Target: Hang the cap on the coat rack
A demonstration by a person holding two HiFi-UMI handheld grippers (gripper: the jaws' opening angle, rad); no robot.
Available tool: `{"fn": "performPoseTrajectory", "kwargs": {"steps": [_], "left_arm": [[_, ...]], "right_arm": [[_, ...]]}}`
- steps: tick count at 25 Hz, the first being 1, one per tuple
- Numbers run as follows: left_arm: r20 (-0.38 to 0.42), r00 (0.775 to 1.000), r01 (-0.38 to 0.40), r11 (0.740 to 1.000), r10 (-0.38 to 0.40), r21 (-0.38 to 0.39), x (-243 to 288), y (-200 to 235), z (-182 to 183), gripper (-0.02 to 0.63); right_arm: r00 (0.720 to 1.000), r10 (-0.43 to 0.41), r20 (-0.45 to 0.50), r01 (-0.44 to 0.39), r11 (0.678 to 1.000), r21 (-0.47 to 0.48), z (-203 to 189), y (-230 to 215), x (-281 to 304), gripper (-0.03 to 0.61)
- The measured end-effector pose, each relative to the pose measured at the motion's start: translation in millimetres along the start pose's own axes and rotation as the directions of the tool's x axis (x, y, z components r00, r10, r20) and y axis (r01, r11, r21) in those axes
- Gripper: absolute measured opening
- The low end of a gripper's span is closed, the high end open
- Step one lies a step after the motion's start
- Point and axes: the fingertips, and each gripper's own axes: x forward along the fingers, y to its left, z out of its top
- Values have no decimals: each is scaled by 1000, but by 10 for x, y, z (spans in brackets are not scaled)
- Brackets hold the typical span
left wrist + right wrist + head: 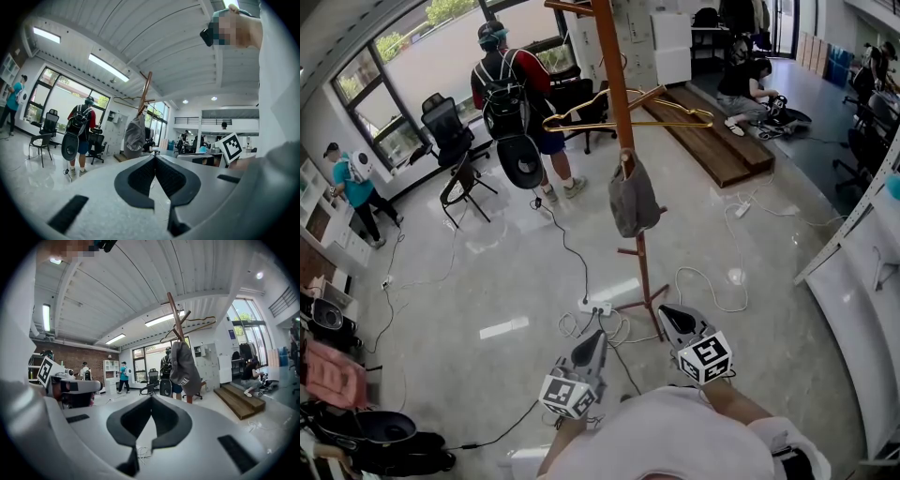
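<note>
The grey cap (632,197) hangs from a peg on the brown wooden coat rack (617,94), apart from both grippers. It also shows as the grey cap (134,137) on the rack (146,93) in the left gripper view, and as the cap (184,364) on the rack (176,317) in the right gripper view. My left gripper (598,337) is held low near my body, jaws shut with nothing between them. My right gripper (664,312) sits beside it, also shut and empty. Both point toward the rack's base.
Gold wire hangers (628,114) hang on the rack's upper arms. A power strip (594,306) and cables lie on the floor by the rack's foot. A person with a backpack (514,98) stands behind, near office chairs (450,131). A wooden platform (712,136) lies at right.
</note>
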Motion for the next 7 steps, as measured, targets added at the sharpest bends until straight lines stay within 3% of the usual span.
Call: {"fn": "performPoseTrajectory", "kwargs": {"steps": [7], "left_arm": [[-3, 1000, 3, 1000, -3, -6, 54, 26, -23, 9]], "right_arm": [[1000, -4, -7, 4, 1000, -9, -17, -12, 29, 12]]}}
